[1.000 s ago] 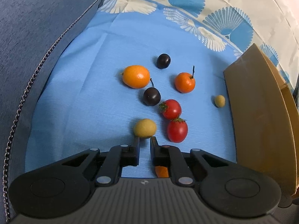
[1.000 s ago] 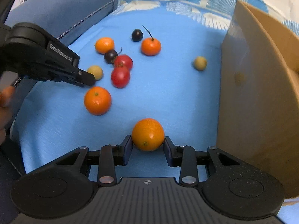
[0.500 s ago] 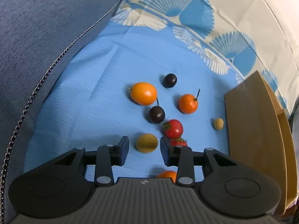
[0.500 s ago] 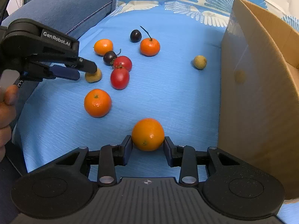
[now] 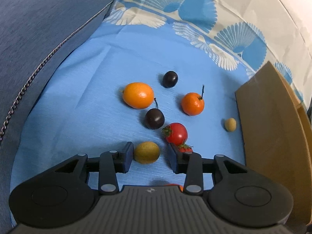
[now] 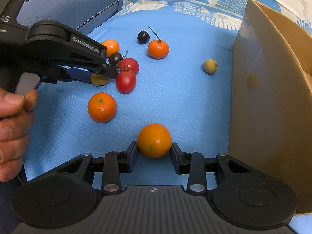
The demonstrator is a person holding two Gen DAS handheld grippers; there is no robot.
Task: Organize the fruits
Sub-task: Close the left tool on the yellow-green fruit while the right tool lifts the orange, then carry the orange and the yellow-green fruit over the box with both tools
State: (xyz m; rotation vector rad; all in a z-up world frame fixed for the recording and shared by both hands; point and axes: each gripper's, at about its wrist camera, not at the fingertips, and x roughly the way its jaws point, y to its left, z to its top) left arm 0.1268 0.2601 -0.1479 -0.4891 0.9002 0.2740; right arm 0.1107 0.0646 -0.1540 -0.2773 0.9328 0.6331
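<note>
Fruits lie scattered on a blue cloth point(image 5: 78, 107). My left gripper point(image 5: 151, 156) stands open around a yellow-green fruit point(image 5: 146, 152); the left pad is against it and a gap shows at the right pad. From the right wrist view, that gripper point(image 6: 103, 76) reaches in from the left over the same fruit point(image 6: 100, 81). My right gripper point(image 6: 155, 156) is shut on a round orange point(image 6: 154, 140) that rests on the cloth. Two red tomatoes point(image 5: 176, 133), two dark cherries point(image 5: 154, 119) and other oranges point(image 5: 138, 95) lie beyond.
A tall cardboard box point(image 6: 263, 97) stands at the right, with a small yellow fruit point(image 6: 210, 66) near its wall. A mandarin point(image 6: 102, 107) lies between the grippers. A blue cushion point(image 5: 39, 29) borders the cloth on the left. A person's hand point(image 6: 11, 117) holds the left gripper.
The left gripper went from shut to open and moved forward, so the yellow-green fruit now sits between its fingers. The right gripper and its orange have not moved.
</note>
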